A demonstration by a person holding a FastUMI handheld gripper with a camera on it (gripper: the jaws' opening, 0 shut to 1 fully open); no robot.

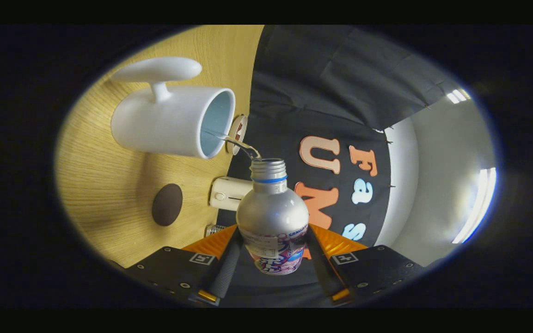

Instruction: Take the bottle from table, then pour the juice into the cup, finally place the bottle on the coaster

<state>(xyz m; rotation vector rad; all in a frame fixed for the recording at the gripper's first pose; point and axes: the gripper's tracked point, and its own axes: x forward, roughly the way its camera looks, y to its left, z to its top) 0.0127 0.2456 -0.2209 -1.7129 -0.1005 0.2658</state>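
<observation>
Gripper (273, 259) fingers pinched the bottle (273, 217) between them, pouring a thin stream into the cup (169, 120) just ahead.

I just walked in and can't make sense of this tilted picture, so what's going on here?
A handheld gripper is shut on a silver bottle, one finger pressing each side, and has it tipped over. A thin stream of liquid runs from the uncapped mouth into the white cup on the wooden table. The dark round coaster sits bare beside the cup, so setting the bottle down there is not yet done.
</observation>
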